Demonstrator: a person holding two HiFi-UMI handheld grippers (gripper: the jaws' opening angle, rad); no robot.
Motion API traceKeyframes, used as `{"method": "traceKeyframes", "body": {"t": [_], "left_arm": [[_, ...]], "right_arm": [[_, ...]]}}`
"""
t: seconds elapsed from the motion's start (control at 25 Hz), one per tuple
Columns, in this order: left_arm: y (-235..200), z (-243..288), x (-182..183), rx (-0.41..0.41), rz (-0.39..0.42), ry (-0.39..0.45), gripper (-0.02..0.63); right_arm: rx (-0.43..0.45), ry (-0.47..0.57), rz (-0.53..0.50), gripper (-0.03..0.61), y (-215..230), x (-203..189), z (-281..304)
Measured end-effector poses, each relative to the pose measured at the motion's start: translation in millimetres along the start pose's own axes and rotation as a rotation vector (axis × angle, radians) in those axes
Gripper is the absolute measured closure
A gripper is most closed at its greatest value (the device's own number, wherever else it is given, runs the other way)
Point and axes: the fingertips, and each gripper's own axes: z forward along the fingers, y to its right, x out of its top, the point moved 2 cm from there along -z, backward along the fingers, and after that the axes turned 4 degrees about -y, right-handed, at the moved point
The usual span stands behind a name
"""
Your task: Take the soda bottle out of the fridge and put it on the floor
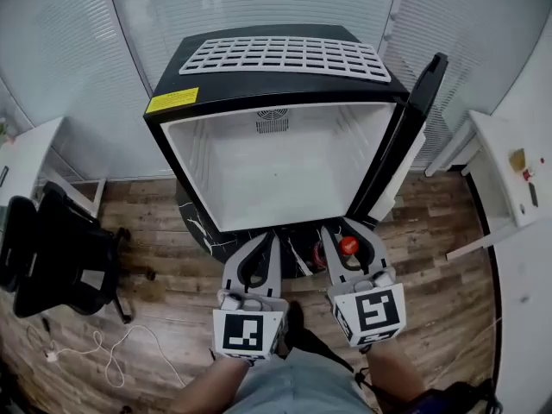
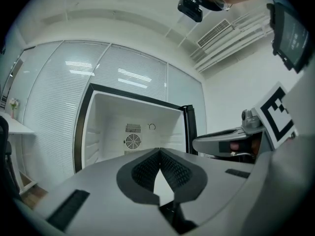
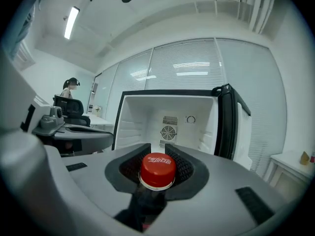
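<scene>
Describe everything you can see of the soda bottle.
The soda bottle shows a red screw cap with white lettering and, below it, a dark neck; the body is hidden under the right tool. It stands upright, clamped at the neck between that tool's ribbed black pads. It is out of the open fridge, in front of it, over the wooden floor; whether it touches the floor cannot be seen.

One fridge [image 1: 276,84], one soda bottle [image 1: 348,246], one chair [image 1: 60,257] — two claws [image 1: 269,241] [image 1: 348,231].
</scene>
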Motion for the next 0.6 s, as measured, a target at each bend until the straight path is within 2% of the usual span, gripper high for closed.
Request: {"method": "traceKeyframes", "body": {"t": [0.12,0.24,0.48,0.6], "left_arm": [[9,-23,-1,-0.048,-0.011,-0.002,0.603],[20,-40,-2,-0.103,0.011,-0.014,0.603],[73,-61,-12,-0.3,-0.005,-0.018,0.603],[110,-67,-16,-0.39,0.032,-0.033,0.603]], "right_arm": [[-0.045,-0.007,0.015,0.474,-16,-6,-27],[-0.094,-0.008,0.034,0.474,-29,-11,-56],[-0.246,-0.009,0.085,0.476,-37,-29,-120],[-0.345,0.028,0.094,0.476,-28,-36,-158]]}}
